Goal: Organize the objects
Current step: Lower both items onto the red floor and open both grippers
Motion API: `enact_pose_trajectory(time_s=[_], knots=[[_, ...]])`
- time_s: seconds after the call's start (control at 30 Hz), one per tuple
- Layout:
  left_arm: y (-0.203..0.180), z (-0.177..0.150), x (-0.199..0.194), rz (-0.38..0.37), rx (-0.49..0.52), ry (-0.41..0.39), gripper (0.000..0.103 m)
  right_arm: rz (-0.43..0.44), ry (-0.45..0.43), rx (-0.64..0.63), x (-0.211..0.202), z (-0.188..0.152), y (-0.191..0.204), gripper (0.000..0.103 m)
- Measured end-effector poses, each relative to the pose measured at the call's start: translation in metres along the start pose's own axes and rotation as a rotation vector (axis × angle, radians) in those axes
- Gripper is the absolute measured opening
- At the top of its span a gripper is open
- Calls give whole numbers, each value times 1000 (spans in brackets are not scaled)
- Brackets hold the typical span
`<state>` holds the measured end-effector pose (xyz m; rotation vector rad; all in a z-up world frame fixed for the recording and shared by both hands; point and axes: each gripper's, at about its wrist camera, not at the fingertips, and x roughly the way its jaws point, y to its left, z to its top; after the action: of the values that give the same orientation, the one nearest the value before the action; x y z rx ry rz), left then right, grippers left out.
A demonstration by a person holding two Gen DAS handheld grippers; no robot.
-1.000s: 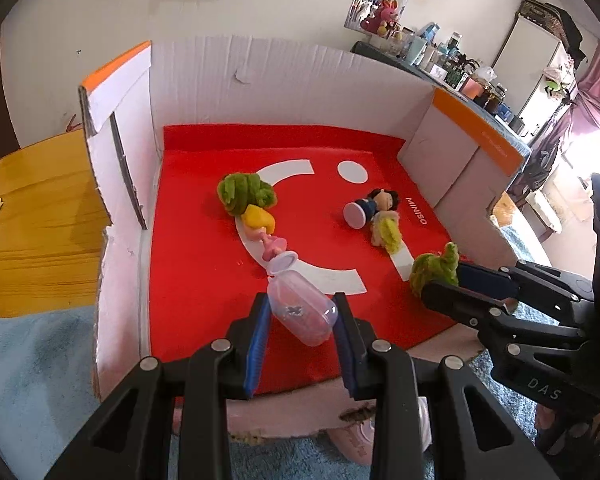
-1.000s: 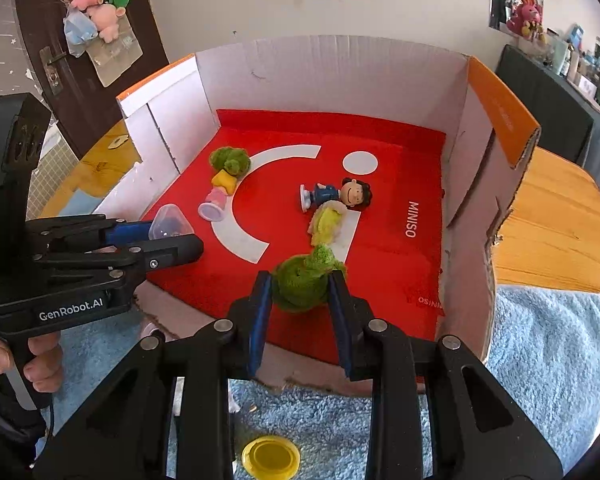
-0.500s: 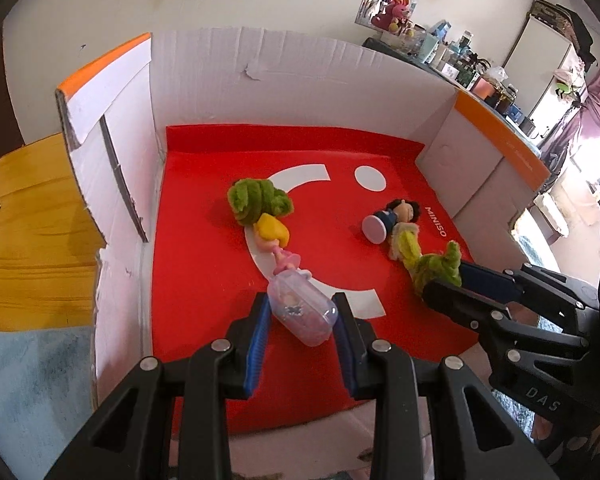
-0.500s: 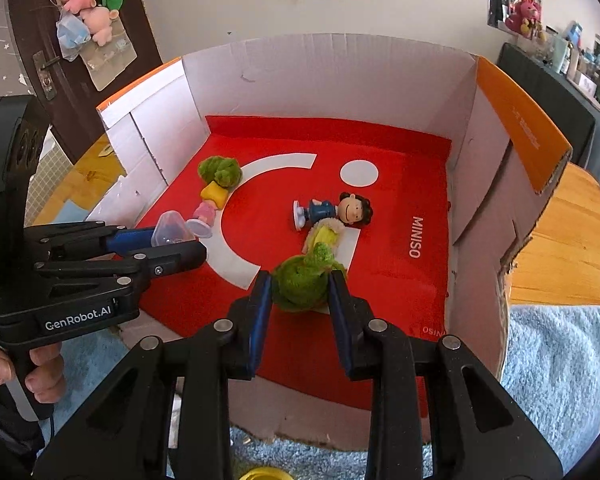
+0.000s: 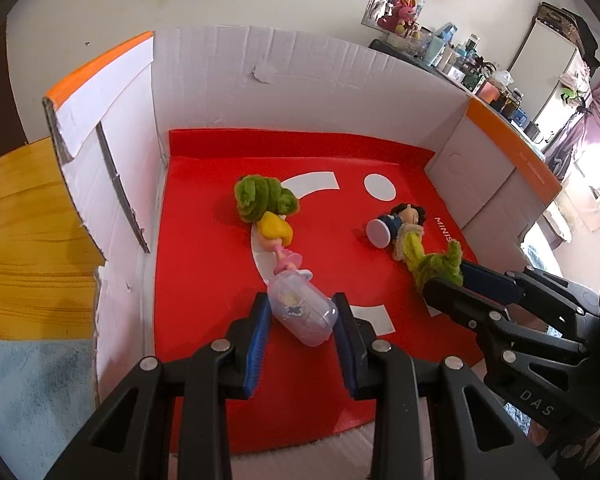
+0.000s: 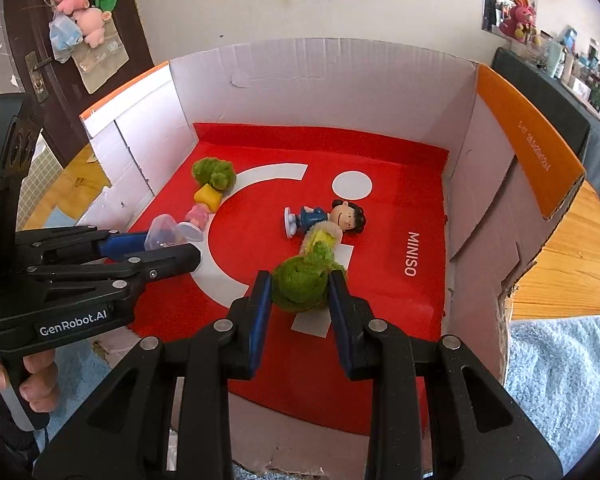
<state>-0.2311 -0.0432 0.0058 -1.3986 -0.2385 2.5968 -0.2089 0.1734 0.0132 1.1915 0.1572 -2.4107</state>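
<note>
My left gripper [image 5: 302,312] is shut on a clear plastic capsule [image 5: 302,312] holding a small trinket, held over the near part of the red-lined cardboard box [image 5: 228,68]. My right gripper [image 6: 298,292] is shut on a fuzzy green toy [image 6: 302,284], also over the box floor [image 6: 380,264]. On the red floor lie a green fuzzy ball [image 5: 264,198], a yellow and pink figure [image 5: 278,238] and a dark-haired doll in blue [image 6: 328,216] with a yellow-green fuzzy piece against it. Each gripper shows in the other's view, the right gripper [image 5: 444,280] and the left gripper [image 6: 168,244].
The box walls rise on three sides, with orange-edged flaps at left [image 5: 100,64] and right [image 6: 528,136]. The box stands on a wooden table [image 5: 20,240] with a light blue towel [image 6: 560,380] at the near side. A hand [image 6: 20,376] grips the left handle.
Both grippers have moved forward over the near edge of the box and now hang above its red floor, each still holding its object.
</note>
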Motion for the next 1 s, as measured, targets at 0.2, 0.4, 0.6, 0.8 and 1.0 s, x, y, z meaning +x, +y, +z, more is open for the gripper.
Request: enact_pose_trajectory(time_s=[0.2,0.4,0.6,0.8,1.0], knots=[[1,1,0,1,5,0,33,2,0,2,0,0,0,27],[0,1,0,3,4,-2,33,10,1,9,0,-1,-1,27],[0,1,1,8,9,-3,33,13,0,14,0,-1,-2,27],[-1,0,1,9,9,-3,33,12,-2,15,-1,-1,-2,27],[-1,0,1,17,11,-9,45,12,-3,16,0,-1,-1,28]])
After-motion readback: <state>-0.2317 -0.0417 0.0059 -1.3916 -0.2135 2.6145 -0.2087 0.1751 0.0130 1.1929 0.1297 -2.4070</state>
